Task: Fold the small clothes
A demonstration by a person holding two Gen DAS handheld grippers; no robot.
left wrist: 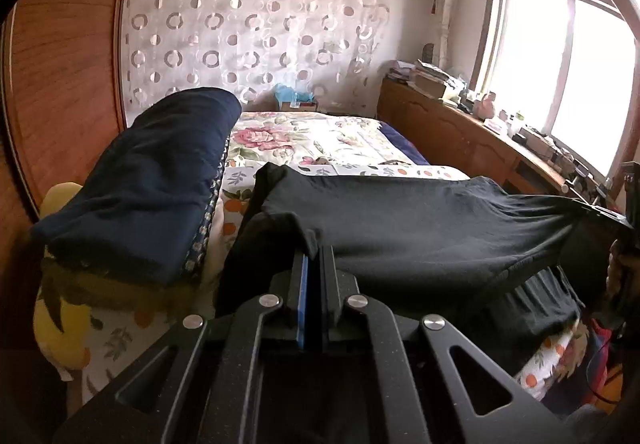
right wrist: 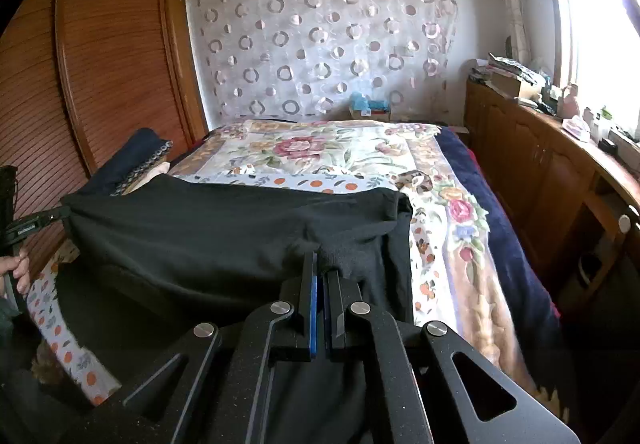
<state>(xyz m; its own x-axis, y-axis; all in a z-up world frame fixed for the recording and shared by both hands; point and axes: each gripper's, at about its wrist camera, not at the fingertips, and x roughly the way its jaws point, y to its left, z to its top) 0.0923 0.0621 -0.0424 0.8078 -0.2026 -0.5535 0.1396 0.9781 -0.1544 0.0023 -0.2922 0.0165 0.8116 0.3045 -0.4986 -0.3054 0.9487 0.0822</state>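
Note:
A black garment (left wrist: 420, 220) is stretched above the bed between the two grippers. My left gripper (left wrist: 316, 250) is shut on one corner of it, with cloth bunched between the blue pads. In the right wrist view the same black garment (right wrist: 224, 232) spans leftward, and my right gripper (right wrist: 322, 264) is shut on its other corner. The left gripper (right wrist: 60, 214) shows at the far left of that view, pinching the cloth, with a hand (right wrist: 18, 272) on its handle. The right gripper (left wrist: 600, 210) appears at the right edge of the left wrist view.
The bed carries a floral cover (right wrist: 340, 152) over an orange-print sheet (left wrist: 236, 204). A folded dark blue quilt (left wrist: 152, 180) lies on a yellow cushion (left wrist: 60, 332) at the left. A wooden wardrobe (right wrist: 112, 56) stands left, a cluttered wooden cabinet (right wrist: 560, 164) right under the window.

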